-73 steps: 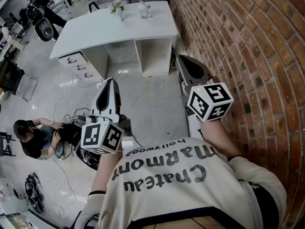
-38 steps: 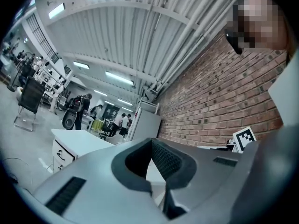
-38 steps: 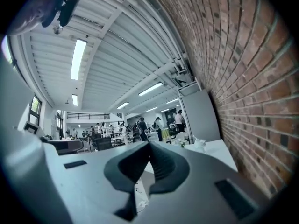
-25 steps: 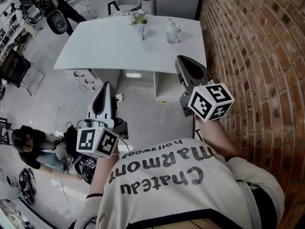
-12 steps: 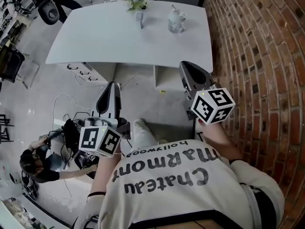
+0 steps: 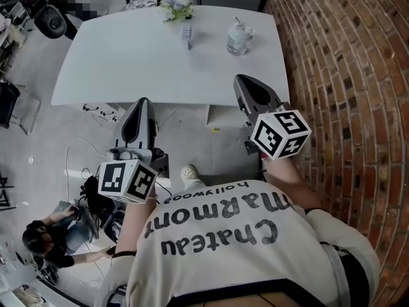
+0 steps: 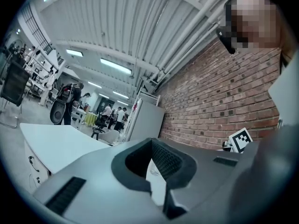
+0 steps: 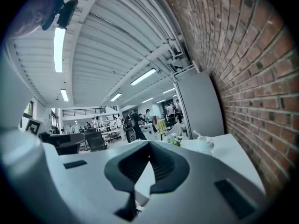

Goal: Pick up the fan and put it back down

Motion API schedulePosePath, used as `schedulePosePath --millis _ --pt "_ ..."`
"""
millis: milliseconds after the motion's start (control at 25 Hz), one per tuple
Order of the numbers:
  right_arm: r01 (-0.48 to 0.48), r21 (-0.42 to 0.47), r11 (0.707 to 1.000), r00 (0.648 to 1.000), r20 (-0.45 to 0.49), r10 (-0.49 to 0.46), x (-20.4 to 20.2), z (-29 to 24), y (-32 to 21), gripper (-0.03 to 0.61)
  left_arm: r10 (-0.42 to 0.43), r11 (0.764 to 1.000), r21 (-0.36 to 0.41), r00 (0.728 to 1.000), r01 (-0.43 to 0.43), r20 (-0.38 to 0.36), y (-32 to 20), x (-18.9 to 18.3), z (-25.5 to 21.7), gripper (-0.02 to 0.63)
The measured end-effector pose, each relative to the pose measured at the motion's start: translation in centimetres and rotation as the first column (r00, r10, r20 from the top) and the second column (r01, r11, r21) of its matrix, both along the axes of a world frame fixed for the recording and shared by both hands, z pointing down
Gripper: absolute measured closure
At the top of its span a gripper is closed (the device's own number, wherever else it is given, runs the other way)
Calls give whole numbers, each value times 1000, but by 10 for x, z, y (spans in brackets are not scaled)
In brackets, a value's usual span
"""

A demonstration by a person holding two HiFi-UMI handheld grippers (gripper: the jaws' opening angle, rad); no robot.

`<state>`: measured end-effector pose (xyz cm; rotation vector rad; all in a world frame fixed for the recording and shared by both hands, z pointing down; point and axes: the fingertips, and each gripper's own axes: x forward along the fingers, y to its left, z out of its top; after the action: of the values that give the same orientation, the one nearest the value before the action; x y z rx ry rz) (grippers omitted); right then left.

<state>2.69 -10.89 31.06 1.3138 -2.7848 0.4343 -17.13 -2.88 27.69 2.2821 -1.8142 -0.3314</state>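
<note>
**A:** Where's the fan?

**B:** Probably that small ribbed thing (image 6: 185, 33) at the table's (image 6: 108, 69) far side, just beside the plant (image 6: 174, 8). It's well apart from both grippers.

**A:** And the fingers (image 8: 163, 164)?

**B:** Closed and empty on the left gripper (image 6: 142, 102) and the right gripper (image 6: 241, 79), both at the near edge.

**A:** Best approach?

**B:** Reach across level, open the fingers early, and keep clear of the glass jar (image 6: 239, 39) on the right.

**A:** Which way does it point? What's its long axis?

**B:** It's too small to tell.
</note>
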Motion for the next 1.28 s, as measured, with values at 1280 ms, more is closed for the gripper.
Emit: schedulePosePath --millis 1280 --pt "-74 -243 967 996 -59 61 -114 113 -217 438 -158 987 -42 987 158 11 -143 -170 7 614"
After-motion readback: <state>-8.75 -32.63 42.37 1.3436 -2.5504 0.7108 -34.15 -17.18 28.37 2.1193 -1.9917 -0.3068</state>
